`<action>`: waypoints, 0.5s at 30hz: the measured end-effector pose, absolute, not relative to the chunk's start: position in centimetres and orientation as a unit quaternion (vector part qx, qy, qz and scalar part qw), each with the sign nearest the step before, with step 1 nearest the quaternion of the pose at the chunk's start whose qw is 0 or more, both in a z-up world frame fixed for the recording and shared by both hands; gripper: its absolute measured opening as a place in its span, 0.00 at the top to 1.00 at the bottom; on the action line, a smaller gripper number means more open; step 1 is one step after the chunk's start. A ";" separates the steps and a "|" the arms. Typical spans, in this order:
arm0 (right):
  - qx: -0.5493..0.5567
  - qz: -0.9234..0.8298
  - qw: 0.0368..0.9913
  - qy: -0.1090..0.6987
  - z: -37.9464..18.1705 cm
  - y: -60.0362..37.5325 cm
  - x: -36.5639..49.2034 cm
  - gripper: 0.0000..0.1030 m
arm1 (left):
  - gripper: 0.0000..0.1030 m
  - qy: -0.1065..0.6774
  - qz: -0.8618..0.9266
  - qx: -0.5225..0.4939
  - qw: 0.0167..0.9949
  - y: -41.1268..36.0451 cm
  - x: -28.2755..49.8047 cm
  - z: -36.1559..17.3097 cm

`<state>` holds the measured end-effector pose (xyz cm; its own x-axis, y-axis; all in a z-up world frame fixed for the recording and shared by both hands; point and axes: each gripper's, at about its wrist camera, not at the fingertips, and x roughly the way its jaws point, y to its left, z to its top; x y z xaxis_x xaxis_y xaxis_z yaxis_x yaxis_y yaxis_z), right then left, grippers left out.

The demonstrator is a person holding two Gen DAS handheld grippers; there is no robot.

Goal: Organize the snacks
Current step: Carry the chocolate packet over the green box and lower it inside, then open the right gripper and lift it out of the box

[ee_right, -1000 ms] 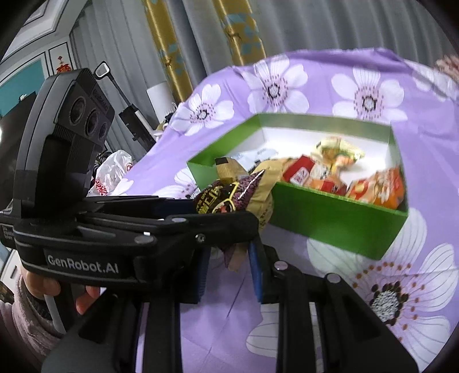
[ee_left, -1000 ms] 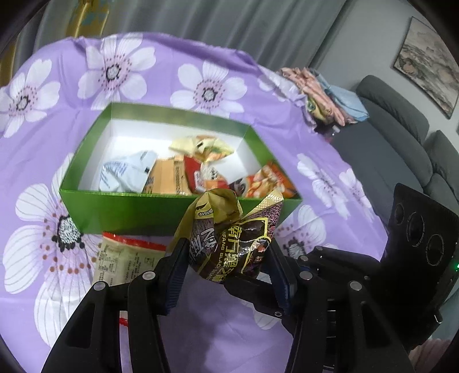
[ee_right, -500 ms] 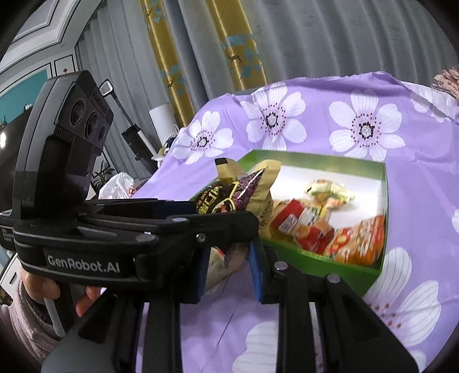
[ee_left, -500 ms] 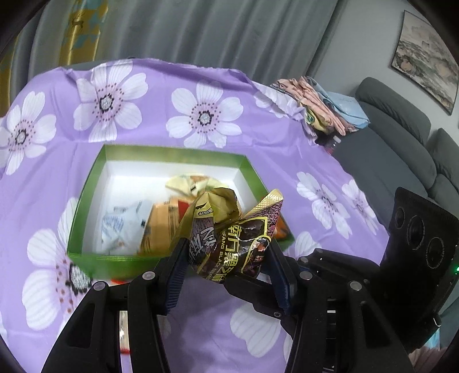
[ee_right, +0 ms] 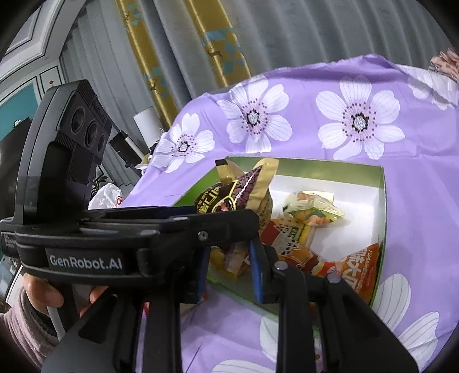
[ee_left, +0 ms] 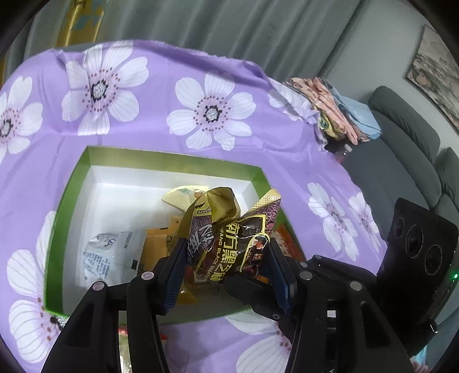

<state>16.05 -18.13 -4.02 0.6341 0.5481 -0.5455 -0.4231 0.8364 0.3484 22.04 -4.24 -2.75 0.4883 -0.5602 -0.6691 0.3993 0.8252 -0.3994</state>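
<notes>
Fingers [ee_left: 175,269] around sesame packet [ee_left: 229,244]

We see a purple tablecloth [ee_left: 160,137] printed with large white flowers covering the work surface; it appears in the right wrist view as well [ee_right: 416,183]. Grey curtains [ee_left: 218,25] hang behind the table, and gold patterned drapes [ee_right: 221,43] hang beside them. To the right of the table stands a grey sofa [ee_left: 401,160]. A stack of folded fabrics [ee_left: 338,114] in pink, yellow and blue rests between the table edge and the sofa. A framed picture [ee_left: 436,71] hangs on the wall above the sofa. We also note a white plastic bag [ee_right: 106,195] beyond the table's left edge.
</notes>
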 end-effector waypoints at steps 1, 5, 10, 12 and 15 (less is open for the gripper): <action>0.095 0.270 0.898 0.334 -4.2 -18.1 16.2 0.74 | 0.49 0.425 -0.279 -0.101 0.855 -4.2 22.3 -3.0; 0.098 0.267 0.894 0.346 -4.8 -18.0 17.0 0.72 | 0.48 0.437 -0.271 -0.117 0.850 -4.1 23.3 -4.0; 0.113 0.257 0.891 0.358 -5.4 -18.1 17.4 0.68 | 0.35 0.448 -0.255 -0.118 0.848 -4.3 23.6 -4.8; 0.120 0.253 0.890 0.359 -5.5 -18.3 17.5 0.66 | 0.28 0.449 -0.253 -0.121 0.848 -4.2 23.6 -5.0; 0.114 0.241 0.896 0.354 -5.1 -18.6 17.2 0.55 | 0.25 0.448 -0.252 -0.125 0.849 -4.1 23.5 -4.7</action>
<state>17.19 -18.63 -5.05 0.6328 0.5124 -0.5806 -0.3509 0.8581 0.3749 23.49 -4.11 -4.71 0.4728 -0.5390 -0.6971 0.3152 0.8422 -0.4374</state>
